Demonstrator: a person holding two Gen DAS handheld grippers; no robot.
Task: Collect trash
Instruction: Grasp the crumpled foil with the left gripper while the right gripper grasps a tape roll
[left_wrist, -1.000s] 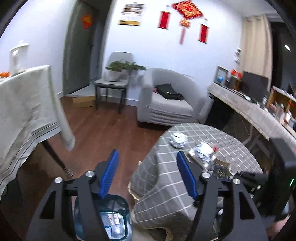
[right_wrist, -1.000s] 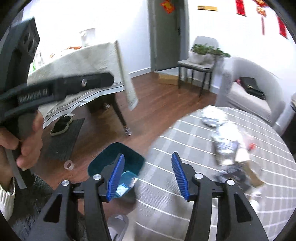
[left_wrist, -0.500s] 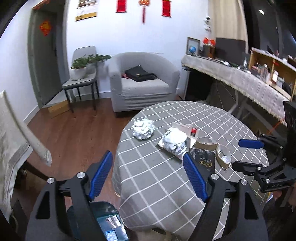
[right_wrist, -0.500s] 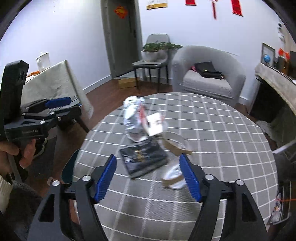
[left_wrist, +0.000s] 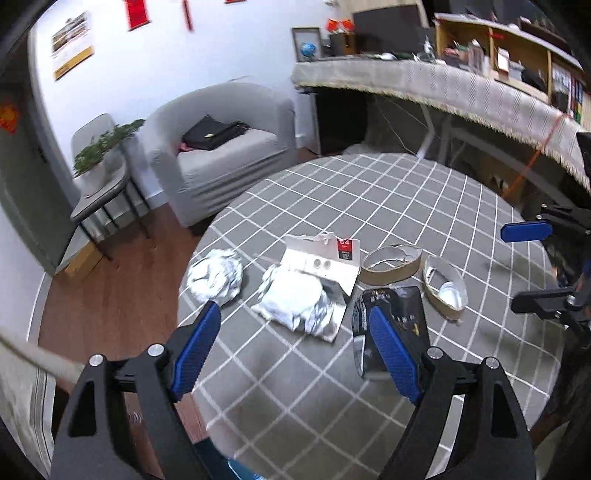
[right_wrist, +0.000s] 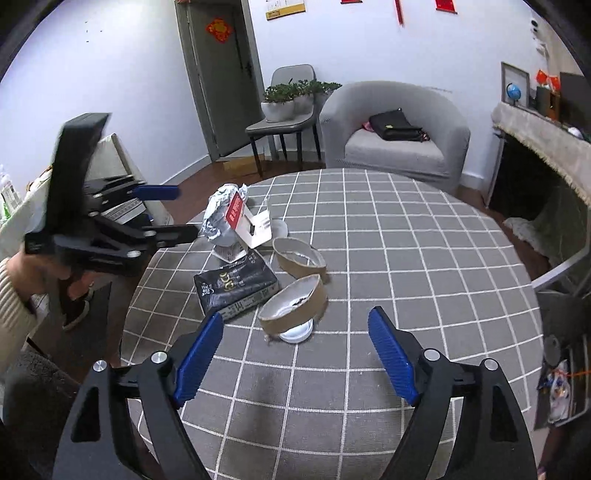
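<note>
Trash lies on a round table with a grey checked cloth (left_wrist: 424, 206): a foil ball (left_wrist: 215, 276), crumpled foil (left_wrist: 295, 299) under a white card package (left_wrist: 325, 260), a black packet (left_wrist: 391, 325), and two torn cardboard rings (left_wrist: 391, 258) (left_wrist: 445, 288). My left gripper (left_wrist: 291, 350) is open and empty, just short of the crumpled foil. My right gripper (right_wrist: 295, 354) is open and empty, close behind the nearer ring (right_wrist: 293, 308); the black packet (right_wrist: 234, 286) and the foil (right_wrist: 219, 216) lie beyond it.
A grey armchair (right_wrist: 395, 133) with a black bag, a chair with plants (right_wrist: 288, 107), and a door stand behind the table. A long draped counter (left_wrist: 461, 85) runs at the right. A bit of a blue bin (left_wrist: 240, 470) shows below the left gripper.
Both grippers have swung from the floor and bin toward the table top and moved in over it; the trash now lies close before both. Both stayed open and empty.
</note>
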